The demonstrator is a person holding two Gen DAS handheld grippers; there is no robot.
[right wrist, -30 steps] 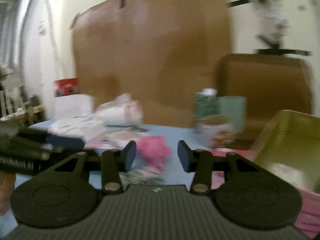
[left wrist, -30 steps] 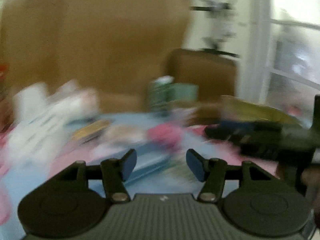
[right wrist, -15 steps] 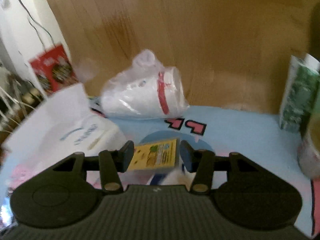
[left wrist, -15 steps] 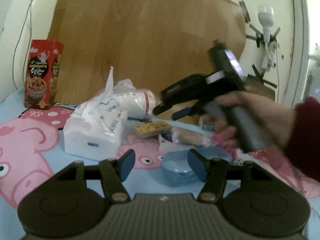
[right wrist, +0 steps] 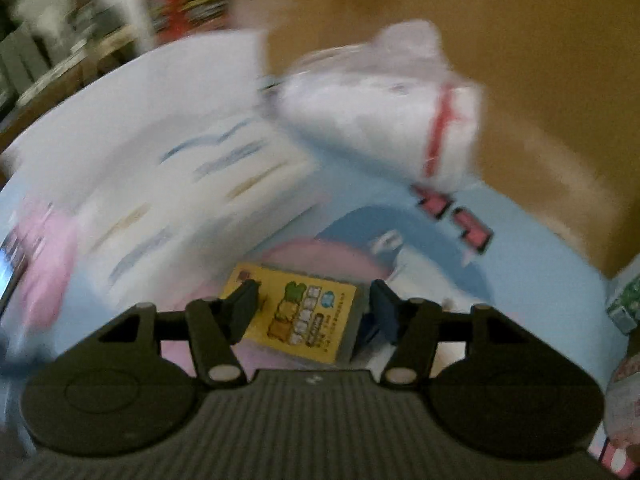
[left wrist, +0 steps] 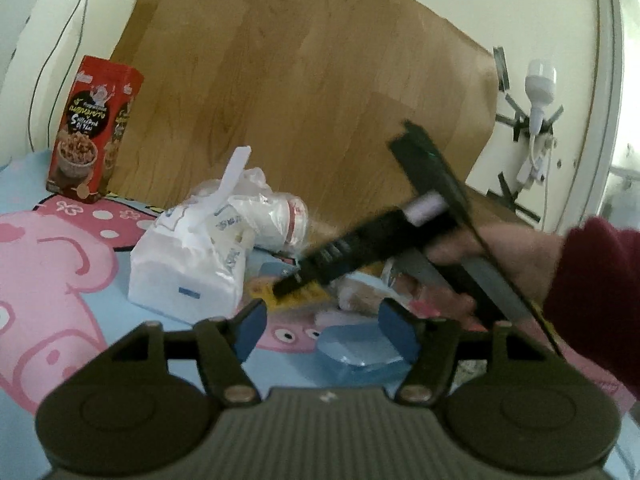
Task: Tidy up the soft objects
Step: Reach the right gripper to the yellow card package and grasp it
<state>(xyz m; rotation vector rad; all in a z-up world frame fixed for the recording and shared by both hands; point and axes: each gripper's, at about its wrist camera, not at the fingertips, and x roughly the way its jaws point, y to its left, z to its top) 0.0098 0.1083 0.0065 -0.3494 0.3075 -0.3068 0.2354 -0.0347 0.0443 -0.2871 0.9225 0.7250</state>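
Note:
In the right wrist view a small yellow pack (right wrist: 304, 318) with cartoon print lies flat on the blue and pink mat. My right gripper (right wrist: 312, 306) points down over it, jaws opening, one finger on each side of the pack and not pressing it. From the left wrist view the right gripper (left wrist: 280, 289) comes in from the right, held by a hand (left wrist: 516, 256) in a dark red sleeve, its tips over the yellow pack (left wrist: 294, 300). My left gripper (left wrist: 324, 326) hovers low with jaws opening and nothing between them; a blue soft pack (left wrist: 360, 354) lies just beyond.
A white tissue pack (left wrist: 188, 276) and a plastic bag of white cups (left wrist: 276, 220) lie left of the yellow pack. A red cereal box (left wrist: 94, 132) stands at the far left before a tall wood-patterned board (left wrist: 300, 92). A green carton (right wrist: 624, 304) sits at the right edge.
The right gripper has swung across and tipped down onto the yellow pack, which now lies between its wider jaws. The left view swung left to the tissue pack; its jaws also widened.

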